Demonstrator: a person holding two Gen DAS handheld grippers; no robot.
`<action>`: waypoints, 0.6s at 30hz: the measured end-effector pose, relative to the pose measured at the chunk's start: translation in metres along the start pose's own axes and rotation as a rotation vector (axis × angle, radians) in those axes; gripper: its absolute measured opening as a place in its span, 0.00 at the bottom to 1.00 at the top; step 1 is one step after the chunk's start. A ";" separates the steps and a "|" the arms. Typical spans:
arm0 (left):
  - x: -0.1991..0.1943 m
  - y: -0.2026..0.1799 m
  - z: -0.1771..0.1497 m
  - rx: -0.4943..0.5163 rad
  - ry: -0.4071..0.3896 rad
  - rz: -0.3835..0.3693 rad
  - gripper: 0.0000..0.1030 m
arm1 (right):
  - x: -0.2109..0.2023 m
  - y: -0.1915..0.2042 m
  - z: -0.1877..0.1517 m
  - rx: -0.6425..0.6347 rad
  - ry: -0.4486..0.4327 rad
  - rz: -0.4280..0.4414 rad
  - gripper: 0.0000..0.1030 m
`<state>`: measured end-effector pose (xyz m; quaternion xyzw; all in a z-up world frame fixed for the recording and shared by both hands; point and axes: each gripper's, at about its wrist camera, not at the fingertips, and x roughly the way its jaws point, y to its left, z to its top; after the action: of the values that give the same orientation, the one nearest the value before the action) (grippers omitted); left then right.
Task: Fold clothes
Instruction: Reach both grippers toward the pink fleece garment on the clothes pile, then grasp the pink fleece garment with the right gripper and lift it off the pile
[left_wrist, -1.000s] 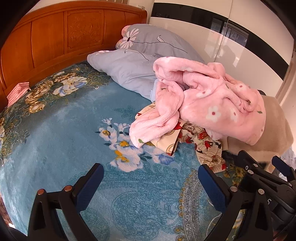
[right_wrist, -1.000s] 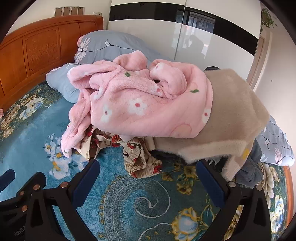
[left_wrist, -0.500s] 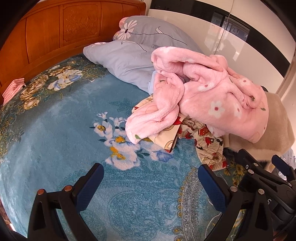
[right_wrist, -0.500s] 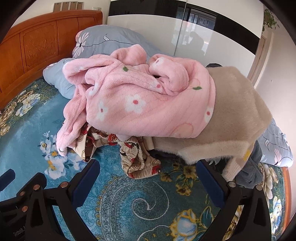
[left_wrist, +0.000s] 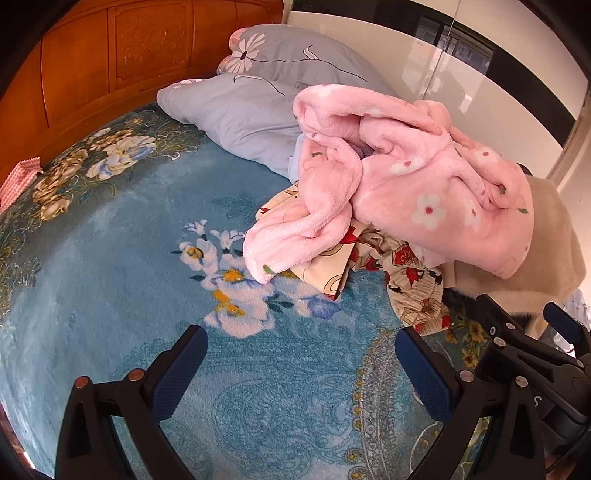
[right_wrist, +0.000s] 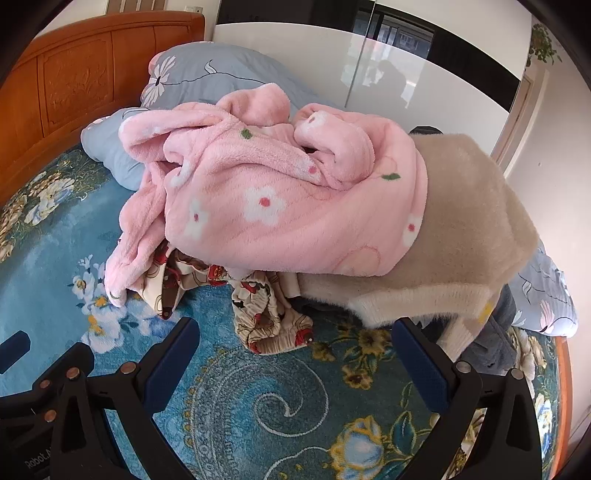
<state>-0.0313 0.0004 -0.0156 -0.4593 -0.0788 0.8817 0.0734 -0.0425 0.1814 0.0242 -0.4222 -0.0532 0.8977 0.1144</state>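
Both tools, left (left_wrist: 299, 373) and right (right_wrist: 295, 365), gape wide and empty short of the clothes pile (right_wrist: 295, 206) heaped on the bed (left_wrist: 110, 277); gripping the pink robe (left_wrist: 424, 184) risks dragging tangled garments beneath along.

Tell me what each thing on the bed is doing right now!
pink fleece garment: crumpled, unfolded, top of the pile
beige fuzzy garment: unfolded, partly under the pink one
cartoon-print garment: bunched at the bottom
left gripper: open, empty
right gripper: open, empty
pillows: stacked by the headboard
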 end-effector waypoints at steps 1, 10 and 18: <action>0.001 0.001 -0.001 0.000 0.002 0.000 1.00 | 0.001 0.001 -0.001 -0.002 0.002 -0.001 1.00; -0.002 0.021 -0.002 -0.027 -0.006 -0.047 1.00 | 0.005 0.011 0.004 -0.053 0.003 0.033 1.00; -0.013 0.058 -0.016 -0.083 -0.010 -0.075 1.00 | 0.013 0.044 0.088 -0.195 -0.105 0.044 1.00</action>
<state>-0.0144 -0.0581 -0.0262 -0.4541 -0.1328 0.8767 0.0871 -0.1258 0.1420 0.0622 -0.3848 -0.1370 0.9114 0.0502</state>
